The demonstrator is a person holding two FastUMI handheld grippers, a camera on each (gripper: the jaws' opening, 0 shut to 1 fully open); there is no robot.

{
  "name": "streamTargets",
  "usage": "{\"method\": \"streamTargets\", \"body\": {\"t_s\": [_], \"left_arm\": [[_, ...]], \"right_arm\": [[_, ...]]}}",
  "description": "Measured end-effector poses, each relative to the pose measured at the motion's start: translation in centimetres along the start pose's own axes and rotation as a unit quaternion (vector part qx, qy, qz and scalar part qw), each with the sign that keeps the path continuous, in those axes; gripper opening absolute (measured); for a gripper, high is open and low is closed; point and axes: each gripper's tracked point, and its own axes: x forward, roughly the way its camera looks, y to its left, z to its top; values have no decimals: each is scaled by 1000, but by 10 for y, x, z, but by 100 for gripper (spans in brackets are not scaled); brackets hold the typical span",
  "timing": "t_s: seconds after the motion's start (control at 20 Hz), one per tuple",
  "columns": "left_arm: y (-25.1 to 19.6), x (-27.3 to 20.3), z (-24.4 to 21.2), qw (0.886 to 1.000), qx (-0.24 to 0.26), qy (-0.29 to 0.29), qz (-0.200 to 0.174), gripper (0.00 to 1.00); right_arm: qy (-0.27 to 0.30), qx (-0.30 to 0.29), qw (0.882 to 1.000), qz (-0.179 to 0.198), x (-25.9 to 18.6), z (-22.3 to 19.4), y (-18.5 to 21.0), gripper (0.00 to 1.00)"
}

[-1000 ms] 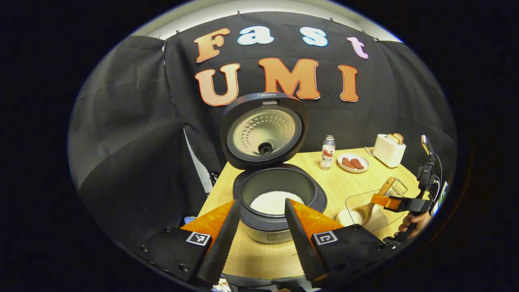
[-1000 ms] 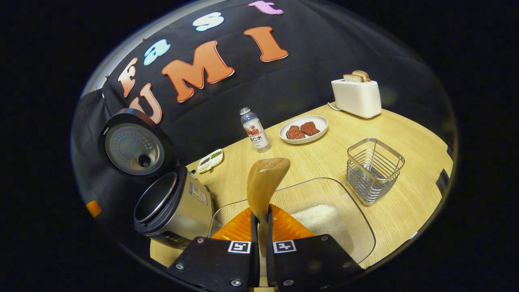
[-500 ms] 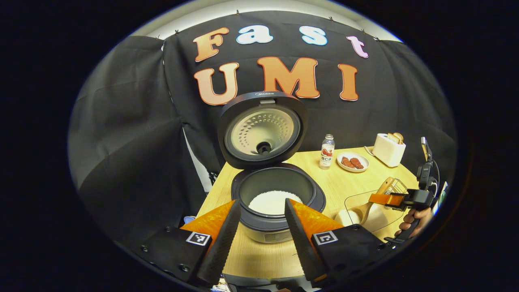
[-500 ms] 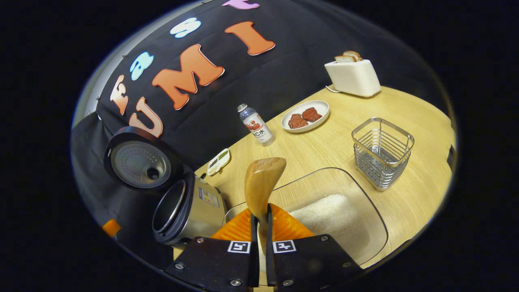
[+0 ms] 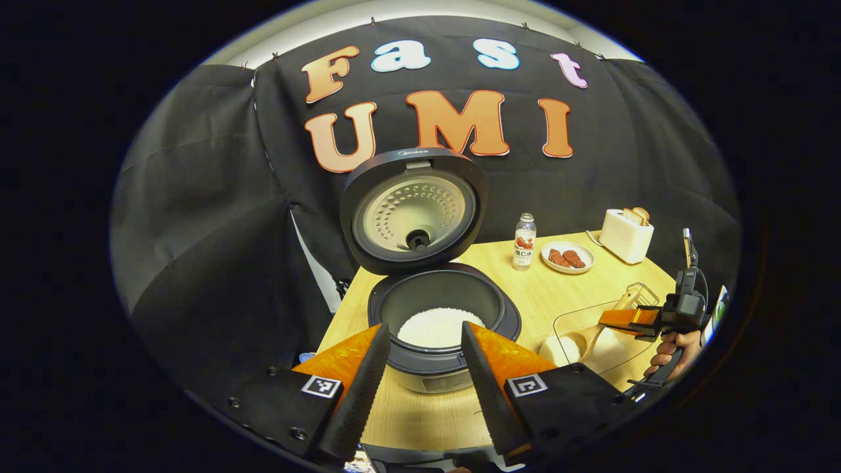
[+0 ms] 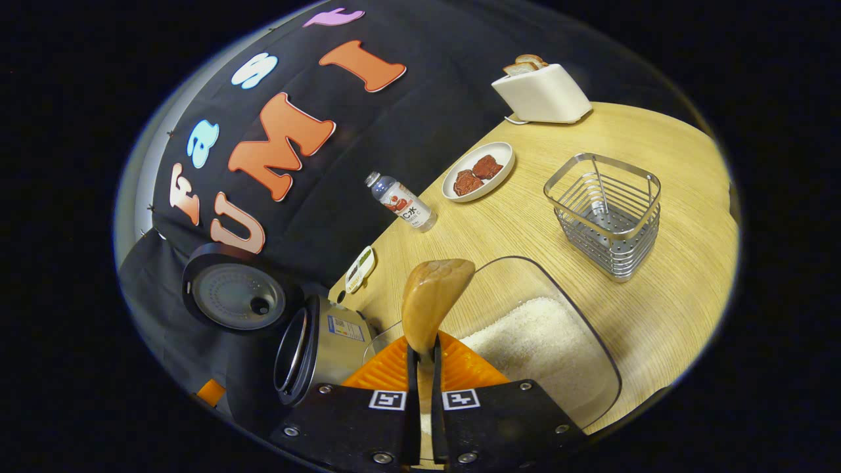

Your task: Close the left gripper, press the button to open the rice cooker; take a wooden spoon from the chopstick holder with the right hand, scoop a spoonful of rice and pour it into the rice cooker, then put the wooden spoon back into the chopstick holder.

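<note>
now | left claw (image 5: 420, 368) wide | right claw (image 6: 420, 368) grips one wooden spoon (image 6: 430, 299) | one rice cooker (image 5: 441, 315) open

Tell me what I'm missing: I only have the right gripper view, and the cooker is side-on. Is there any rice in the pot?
Observer: Yes. In the left gripper view the rice cooker stands open with its lid up, and white rice lies in the pot.
Operator: What is the left gripper doing?
Observer: The left gripper is open and holds nothing; it faces the cooker's front.
Operator: And my spoon's bowl end?
Observer: The wooden spoon, held by the right gripper, has its bowl low at the near end of the clear container. I cannot tell whether it is loaded.
</note>
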Motion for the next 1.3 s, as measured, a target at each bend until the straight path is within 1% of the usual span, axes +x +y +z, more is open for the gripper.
{"method": "streamTargets", "body": {"t_s": [0.05, 0.1, 0.15, 0.25, 0.3, 0.35, 0.5, 0.75, 0.9, 1.05, 1.15, 1.2, 1.3], "left_arm": [[-2, 1, 0, 1000, 2, 1, 0, 73], [-3, 1, 1, 1000, 3, 2, 0, 77], [-4, 1, 1, 1000, 6, 3, 0, 73], [-6, 1, 4, 1000, 9, 1, 1, 74], [-7, 2, 5, 1000, 8, -1, 1, 77], [-8, 1, 6, 1000, 5, -2, 1, 73], [-12, 1, 10, 1000, -4, -7, 4, 74], [-11, 0, 14, 1000, -20, -17, 15, 73], [-6, -2, 18, 999, -30, -28, 26, 74], [3, -9, 25, 997, -44, -50, 39, 74], [10, -17, 33, 995, -52, -72, 44, 73], [16, -22, 38, 994, -51, -87, 52, 77], [26, -34, 50, 989, -51, -118, 68, 78]], "right_arm": [[-1, 9, 1000, 2, -1, 2, -2, 6], [-4, 20, 1000, 6, -3, 5, -4, 6], [-6, 31, 999, 9, -4, 9, -7, 6], [-11, 53, 998, 22, -8, 17, -10, 6], [-17, 65, 997, 26, -11, 24, -11, 6], [-20, 76, 996, 31, -15, 30, -13, 6], [-29, 99, 994, 46, -25, 50, -16, 6], [-39, 170, 981, 87, -43, 79, -12, 6], [-34, 202, 971, 124, -52, 93, 10, 6], [-22, 228, 960, 162, -52, 101, 43, 6], [-8, 232, 955, 182, -49, 102, 68, 6], [-1, 230, 955, 189, -45, 102, 80, 5], [13, 223, 954, 200, -40, 97, 105, 6]]}}
